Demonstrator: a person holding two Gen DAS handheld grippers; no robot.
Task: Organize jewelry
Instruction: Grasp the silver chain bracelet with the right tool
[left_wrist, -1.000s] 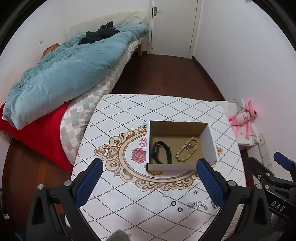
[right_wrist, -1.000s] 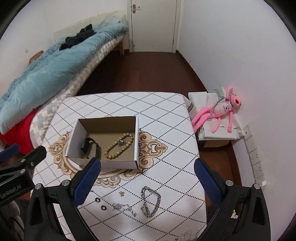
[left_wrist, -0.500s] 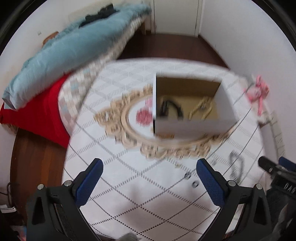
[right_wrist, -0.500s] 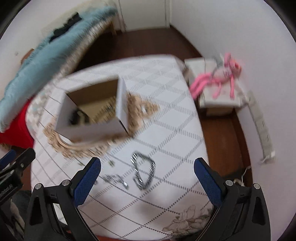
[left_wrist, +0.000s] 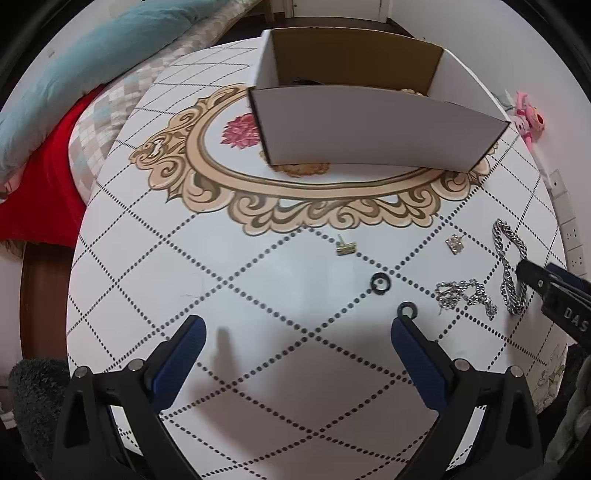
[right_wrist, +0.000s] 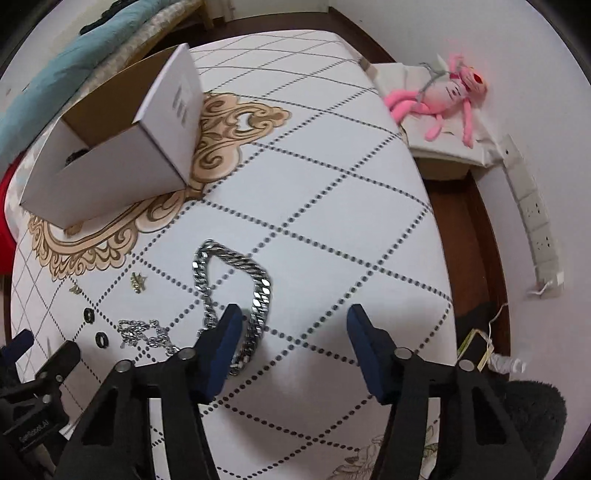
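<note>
A white cardboard box (left_wrist: 369, 125) (right_wrist: 122, 162) stands on the patterned table, with a black band and wooden beads barely visible inside. In front of it lie a thick silver chain (right_wrist: 229, 273) (left_wrist: 508, 258), a thin tangled silver chain (left_wrist: 463, 297) (right_wrist: 147, 334), two black rings (left_wrist: 379, 282) (left_wrist: 407, 309), a gold earring (left_wrist: 346, 247) and a small silver piece (left_wrist: 455, 244). My left gripper (left_wrist: 295, 334) is open and empty, low over the table, its right fingertip at one black ring. My right gripper (right_wrist: 293, 325) is open, its left finger (right_wrist: 225, 343) over the thick chain's near end.
A bed with a blue quilt (left_wrist: 74, 62) and red blanket (left_wrist: 40, 192) lies left of the table. A pink plush toy (right_wrist: 439, 92) sits on a low white stand at the right by the wall, near a power strip (right_wrist: 532, 218). A dark fuzzy thing (right_wrist: 532, 410) is at the lower right.
Both grippers have dropped down towards the table and moved closer to the loose jewelry. The box now fills the upper view. Both stay open and empty.
</note>
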